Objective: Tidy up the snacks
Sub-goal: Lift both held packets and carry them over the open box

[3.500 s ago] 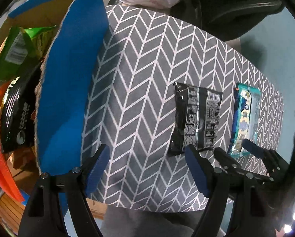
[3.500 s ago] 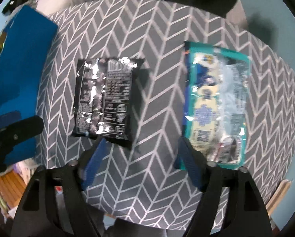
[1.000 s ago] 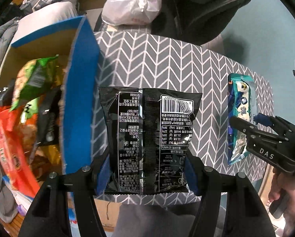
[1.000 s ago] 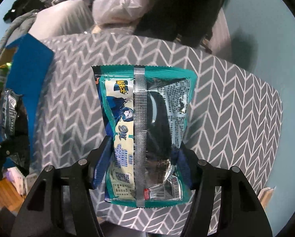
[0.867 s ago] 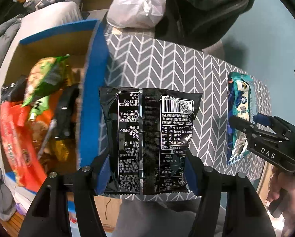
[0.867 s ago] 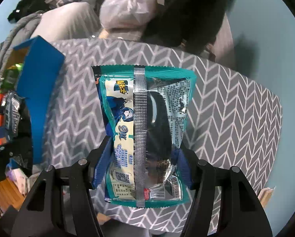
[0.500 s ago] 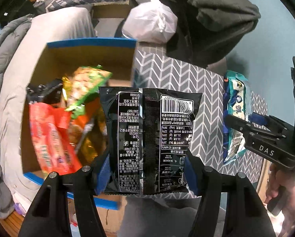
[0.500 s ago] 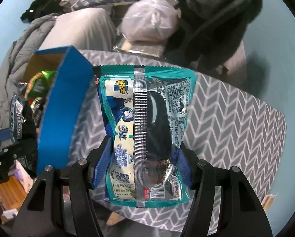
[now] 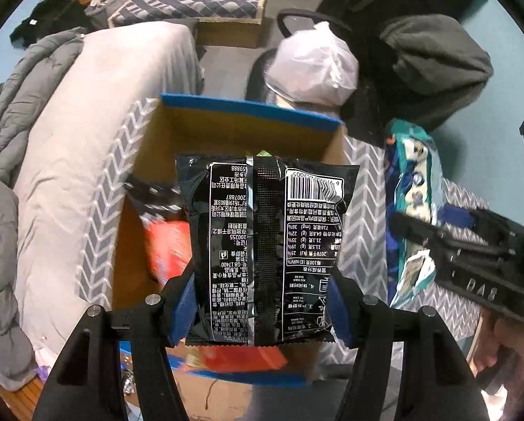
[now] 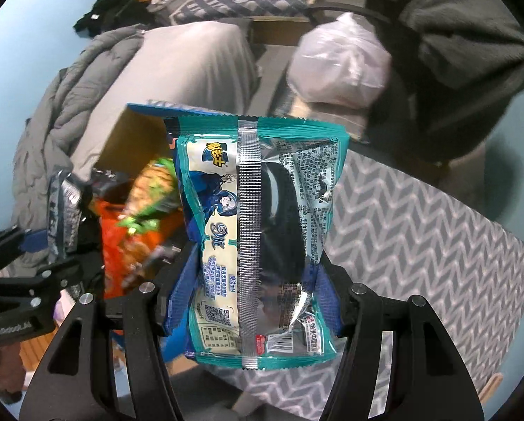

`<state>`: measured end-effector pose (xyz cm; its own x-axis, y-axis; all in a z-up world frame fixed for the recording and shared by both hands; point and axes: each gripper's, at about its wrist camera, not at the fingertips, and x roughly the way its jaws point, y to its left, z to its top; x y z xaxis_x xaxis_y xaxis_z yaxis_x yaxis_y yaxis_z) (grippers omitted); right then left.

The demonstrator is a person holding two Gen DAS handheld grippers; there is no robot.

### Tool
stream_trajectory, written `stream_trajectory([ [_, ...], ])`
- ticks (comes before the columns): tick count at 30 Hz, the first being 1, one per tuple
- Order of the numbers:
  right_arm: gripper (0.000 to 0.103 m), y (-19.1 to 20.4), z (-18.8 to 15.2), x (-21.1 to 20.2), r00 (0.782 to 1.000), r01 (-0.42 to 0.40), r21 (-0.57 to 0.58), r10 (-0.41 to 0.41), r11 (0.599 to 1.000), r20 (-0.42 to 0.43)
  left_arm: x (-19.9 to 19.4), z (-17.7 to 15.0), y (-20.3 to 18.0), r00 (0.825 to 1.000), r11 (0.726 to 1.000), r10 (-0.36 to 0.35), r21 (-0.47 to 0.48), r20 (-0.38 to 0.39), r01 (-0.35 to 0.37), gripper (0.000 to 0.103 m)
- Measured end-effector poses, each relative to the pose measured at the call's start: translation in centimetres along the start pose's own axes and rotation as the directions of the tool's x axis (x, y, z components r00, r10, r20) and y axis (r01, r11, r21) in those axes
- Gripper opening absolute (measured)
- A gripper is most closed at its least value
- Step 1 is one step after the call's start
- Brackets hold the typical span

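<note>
Left gripper is pinching the black packet above the open box. Right gripper is squeezing the teal packet beside it. Both jaws half-closed on lower edges. Likely light, crinkly, crushable.

The box stands open at the top, its far wall upright. Snack bags crowd its floor, leaving bare cardboard only along the far side. The duvet presses against its left wall.
</note>
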<state>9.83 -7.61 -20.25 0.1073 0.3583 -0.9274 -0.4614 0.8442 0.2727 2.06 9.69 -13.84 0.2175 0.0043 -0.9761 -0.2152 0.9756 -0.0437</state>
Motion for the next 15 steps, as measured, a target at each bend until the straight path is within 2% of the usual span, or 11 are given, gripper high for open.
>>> stream_trajectory([
  [7,0.062,4.3,1.6,2.6,0.998,-0.05,-0.032,0.049,0.998,-0.032,0.9,1.9,3.8,0.999,0.999,0.038,-0.009,0.014,-0.038,0.065],
  [15,0.062,7.5,2.3,5.2,0.996,-0.055,-0.04,0.052,0.998,-0.07,3.8,3.4,7.0,0.998,0.998,0.055,-0.028,-0.032,-0.055,0.065],
])
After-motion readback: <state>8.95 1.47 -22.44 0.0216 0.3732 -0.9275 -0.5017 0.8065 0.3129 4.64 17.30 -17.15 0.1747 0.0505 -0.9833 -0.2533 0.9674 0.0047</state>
